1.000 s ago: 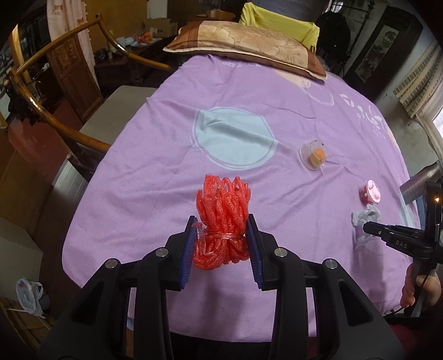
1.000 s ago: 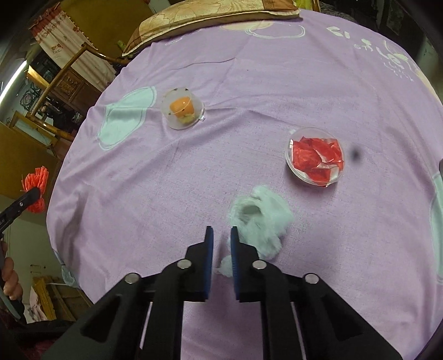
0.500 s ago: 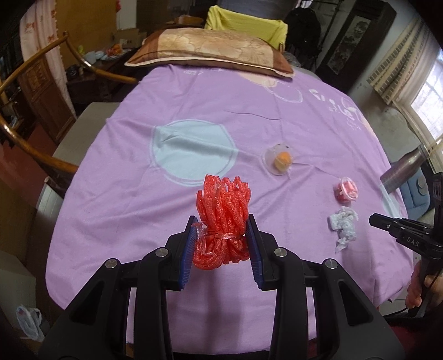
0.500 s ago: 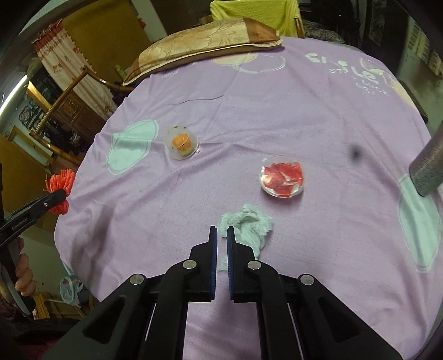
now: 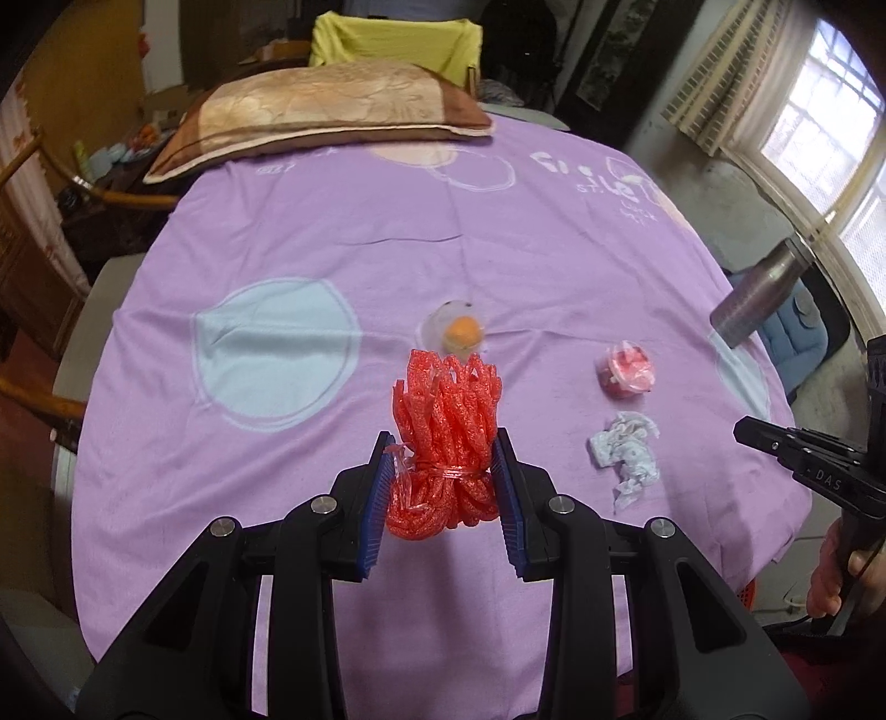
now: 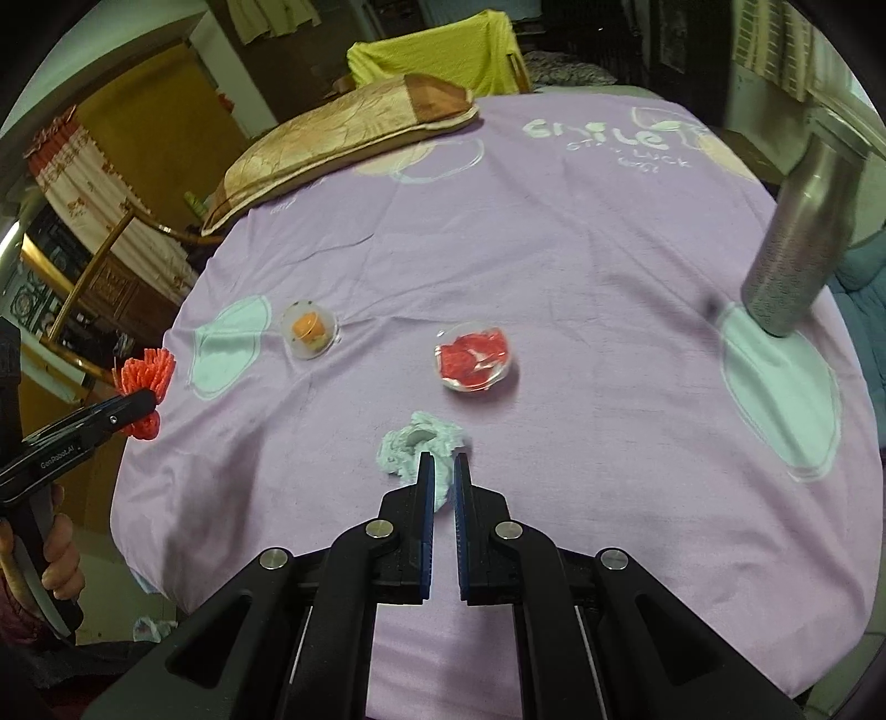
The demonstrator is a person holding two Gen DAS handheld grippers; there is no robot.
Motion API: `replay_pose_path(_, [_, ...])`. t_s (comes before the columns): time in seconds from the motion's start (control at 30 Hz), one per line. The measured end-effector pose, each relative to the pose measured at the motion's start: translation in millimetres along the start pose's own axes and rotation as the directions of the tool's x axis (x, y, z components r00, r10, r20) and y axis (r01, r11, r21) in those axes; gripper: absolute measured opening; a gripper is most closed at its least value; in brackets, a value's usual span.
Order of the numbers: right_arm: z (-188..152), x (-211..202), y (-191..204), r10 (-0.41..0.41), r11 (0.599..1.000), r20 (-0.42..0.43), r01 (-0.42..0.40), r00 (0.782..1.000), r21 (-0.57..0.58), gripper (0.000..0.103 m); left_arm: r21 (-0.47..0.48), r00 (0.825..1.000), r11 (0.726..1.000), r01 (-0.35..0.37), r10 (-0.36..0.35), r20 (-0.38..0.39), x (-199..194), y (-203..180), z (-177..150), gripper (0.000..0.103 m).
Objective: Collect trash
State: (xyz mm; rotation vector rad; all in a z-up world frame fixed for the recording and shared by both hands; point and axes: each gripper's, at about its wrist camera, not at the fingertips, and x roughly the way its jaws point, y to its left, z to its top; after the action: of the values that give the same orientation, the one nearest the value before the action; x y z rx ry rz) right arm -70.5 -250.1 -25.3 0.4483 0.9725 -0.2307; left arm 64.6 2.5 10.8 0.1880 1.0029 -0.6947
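Note:
My left gripper (image 5: 443, 476) is shut on a bundle of red foam netting (image 5: 446, 443) and holds it above the near part of the purple tablecloth (image 5: 332, 232); it also shows in the right wrist view (image 6: 145, 387). My right gripper (image 6: 441, 471) is shut and empty, just above and in front of a crumpled white tissue (image 6: 418, 443), also seen in the left wrist view (image 5: 628, 451). A clear cup with red scraps (image 6: 476, 360) (image 5: 626, 368) and a clear cup with an orange piece (image 6: 309, 329) (image 5: 457, 332) lie on the cloth.
A steel bottle (image 6: 797, 238) stands at the right edge of the table. A brown pillow (image 5: 321, 116) lies at the far side, with a yellow-draped chair (image 5: 387, 39) behind. A wooden chair (image 6: 99, 249) stands at the left.
Both grippers have pulled back and risen, so more of the table shows. The red netting stays clamped in the left gripper. The right gripper stays shut near the tissue.

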Motion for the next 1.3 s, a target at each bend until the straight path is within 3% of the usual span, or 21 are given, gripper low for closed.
replay_pose_path(0.33, [-25,-32,-55,-0.08,0.983,0.055,0.07,0.995,0.172,0.007,0.141,0.995,0.986,0.092,-0.086,-0.051,26,-58,17,0.036])
replay_pose_path(0.57, [-60,-77,-104,-0.185,0.937,0.119,0.139,0.975,0.322,0.007,0.273,0.981,0.943,0.189,-0.17,-0.092,42,-120,21,0.036])
replay_pose_path(0.87, [-141,-130,-169,-0.307,0.812,0.126,0.191,0.944,0.551,0.007,0.424,0.951,0.853,0.304,-0.245,-0.189,61,-205,5,0.036])
replay_pose_path(1.0, [-179,-149,-195,-0.319,0.746,0.133,0.162,0.938,0.646,0.008,0.465,0.942,0.821,0.331,-0.259,-0.215,68,-233,-1,0.036])
replay_pose_path(1.13, [-185,-148,-197,-0.29,0.762,0.147,0.135,0.946,0.634,0.01,0.446,0.941,0.832,0.332,-0.258,-0.22,69,-235,0,0.036])
replay_pose_path(1.23, [-162,-133,-187,-0.223,0.812,0.164,0.09,0.961,0.577,0.011,0.415,0.955,0.862,0.29,-0.233,-0.182,60,-213,1,0.036])
replay_pose_path(1.3, [-138,-119,-176,-0.169,0.85,0.171,0.056,0.971,0.524,0.02,0.381,0.966,0.89,0.253,-0.206,-0.158,54,-194,3,0.036])
